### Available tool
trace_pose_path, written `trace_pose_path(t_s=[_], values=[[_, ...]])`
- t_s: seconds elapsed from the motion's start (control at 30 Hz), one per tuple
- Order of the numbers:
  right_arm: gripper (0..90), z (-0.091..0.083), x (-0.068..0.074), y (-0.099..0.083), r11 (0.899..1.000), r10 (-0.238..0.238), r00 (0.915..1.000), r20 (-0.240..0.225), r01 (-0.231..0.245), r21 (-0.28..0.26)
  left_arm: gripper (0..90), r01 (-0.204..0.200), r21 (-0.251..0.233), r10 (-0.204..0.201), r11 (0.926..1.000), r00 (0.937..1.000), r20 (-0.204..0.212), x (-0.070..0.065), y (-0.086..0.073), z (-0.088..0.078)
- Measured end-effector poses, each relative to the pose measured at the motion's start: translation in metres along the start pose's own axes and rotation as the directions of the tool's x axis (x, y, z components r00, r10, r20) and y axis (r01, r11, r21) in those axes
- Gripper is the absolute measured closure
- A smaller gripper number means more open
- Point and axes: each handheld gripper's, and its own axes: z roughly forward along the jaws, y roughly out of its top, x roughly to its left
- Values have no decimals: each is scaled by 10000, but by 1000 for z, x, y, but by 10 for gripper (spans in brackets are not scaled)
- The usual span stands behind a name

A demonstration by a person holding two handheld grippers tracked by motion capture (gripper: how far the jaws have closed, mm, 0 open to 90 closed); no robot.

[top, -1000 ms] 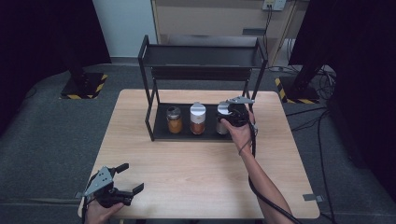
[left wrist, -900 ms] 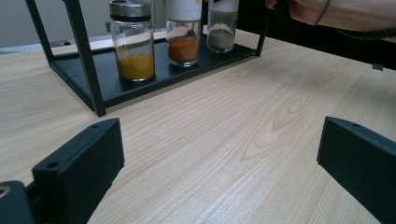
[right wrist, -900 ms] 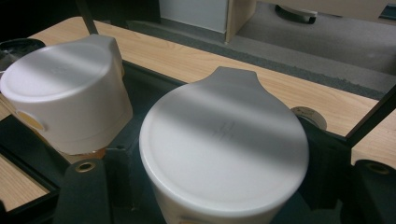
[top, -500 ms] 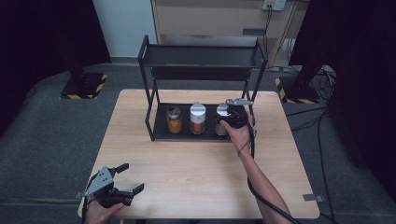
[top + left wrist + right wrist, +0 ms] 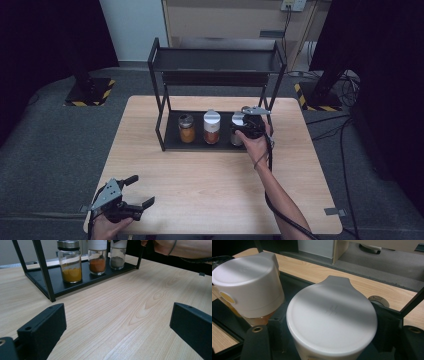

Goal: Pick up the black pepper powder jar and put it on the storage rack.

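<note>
— Right tool (image 5: 239, 131): what could you make out of it?

— Little from above. In the high view the person's hand and the tool's own body covered its jaws, and the white-capped jar (image 5: 237, 129) it had hold of was half hidden behind them. In the right gripper view the cap (image 5: 332, 317) sat between the two black jaws, which stood close against its sides, so the tool was clamped on that jar. The glass below the cap was cut off at the bottom edge there.

— Where was the jar?

— On the lower shelf of the black rack (image 5: 165, 127), at the right end of a row of three, just beside the second white-capped jar (image 5: 211, 127). The left gripper view showed grey powder in it (image 5: 117, 258), its cap cut off by the top edge. The metal-lidded jar (image 5: 186, 128) of yellow powder stood at the left end.

— And the left tool (image 5: 137, 195)?

— Jaws wide apart, holding nothing, low over the near left corner of the desk (image 5: 210, 185), well apart from the rack.
</note>
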Motion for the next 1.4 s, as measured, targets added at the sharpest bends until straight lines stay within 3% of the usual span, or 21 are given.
trace_pose_path(t_s=[0.2, 0.4, 0.67, 1.07, 1.4], values=[[298, -1, -1, -3, 10000, 51, 10000, -8, -51, -86, 0, -14, 17, 14, 10000, 10000, -3, 0, 0, 0], [182, -2, -5, -4, 9997, 225, 9996, -170, -226, -26, 0, -4, 28, 4, 10000, 10000, 19, 0, 0, 0], [85, -7, -5, 3, 9998, -218, 9997, -148, 219, 44, 0, -1, 28, 1, 10000, 10000, 22, 0, 0, 1], [68, -22, -9, 19, 9992, -342, 9991, -269, 336, -231, 0, -16, 27, 16, 10000, 10000, 37, 0, 0, 1], [67, -50, -11, 35, 9951, -608, 9965, -573, 560, -815, 0, 14, 35, -14, 10000, 10000, 53, 0, 0, 1]])
